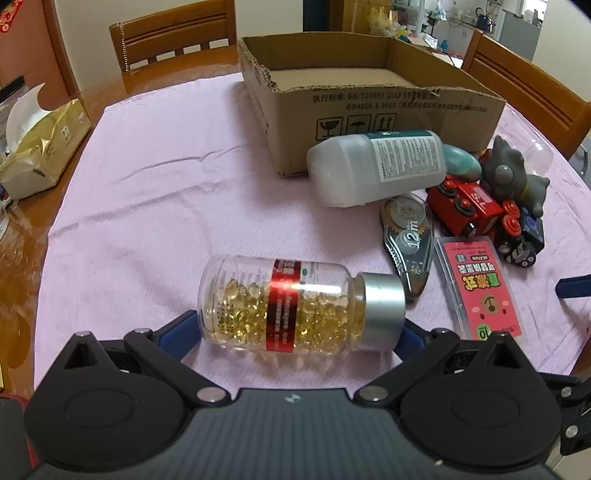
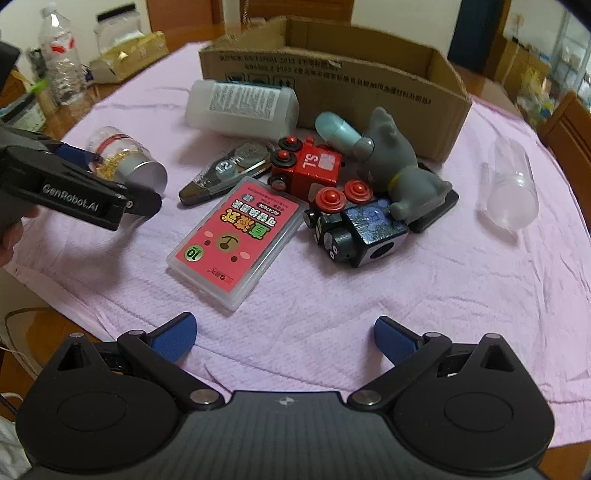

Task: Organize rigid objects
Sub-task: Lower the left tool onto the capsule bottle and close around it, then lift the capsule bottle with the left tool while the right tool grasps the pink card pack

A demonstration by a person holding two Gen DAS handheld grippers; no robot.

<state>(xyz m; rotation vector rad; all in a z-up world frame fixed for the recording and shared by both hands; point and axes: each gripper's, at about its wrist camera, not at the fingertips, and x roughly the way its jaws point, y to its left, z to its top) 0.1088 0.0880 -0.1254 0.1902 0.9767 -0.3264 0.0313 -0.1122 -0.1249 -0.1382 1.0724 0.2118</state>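
My left gripper (image 1: 297,332) is shut on a clear capsule bottle (image 1: 299,304) with a silver cap and red label, held sideways just above the pink cloth; it also shows in the right wrist view (image 2: 125,158). My right gripper (image 2: 284,338) is open and empty over the cloth, in front of a pink card case (image 2: 236,236). An open cardboard box (image 1: 369,99) stands at the back. Before it lie a white bottle (image 1: 376,168), a correction tape (image 1: 408,236), a red toy train (image 1: 465,208), a dark toy engine (image 2: 354,229) and a grey cat figure (image 2: 402,162).
A clear plastic tube (image 2: 511,184) lies at the right of the cloth. A gold tissue pack (image 1: 40,147) sits on the wooden table at the left, with a water bottle (image 2: 61,70) near it. Wooden chairs (image 1: 173,35) stand behind the table.
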